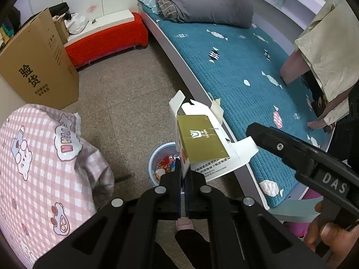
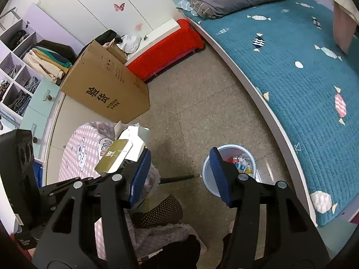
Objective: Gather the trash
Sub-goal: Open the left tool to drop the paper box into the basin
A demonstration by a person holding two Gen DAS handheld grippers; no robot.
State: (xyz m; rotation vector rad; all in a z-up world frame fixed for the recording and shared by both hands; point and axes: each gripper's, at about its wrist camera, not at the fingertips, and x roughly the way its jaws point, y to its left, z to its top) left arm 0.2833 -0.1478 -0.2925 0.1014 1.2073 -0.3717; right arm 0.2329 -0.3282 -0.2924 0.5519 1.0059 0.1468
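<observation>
One flattened gold-and-white carton [image 1: 202,139] with open white flaps and printed text sits at the middle of the left wrist frame, pinched between the narrow fingers of the left gripper [image 1: 184,174]. Below it, on the floor, a pale blue waste bin [image 2: 207,177] holds colourful wrappers. The right gripper [image 2: 179,174] has its fingers wide apart, holding nothing.

Speckled grey-brown floor [image 2: 197,103] spreads ahead of the claw. A curved bed [image 1: 235,67] with a teal candy-print cover runs along the right, a grey duvet [image 1: 202,2] heaped at its far end. Farther ahead stand a red-covered bench [image 1: 105,40], white wardrobe doors [image 2: 94,6] with butterfly stickers, and a tall cardboard box [image 2: 105,85] to the left.
</observation>
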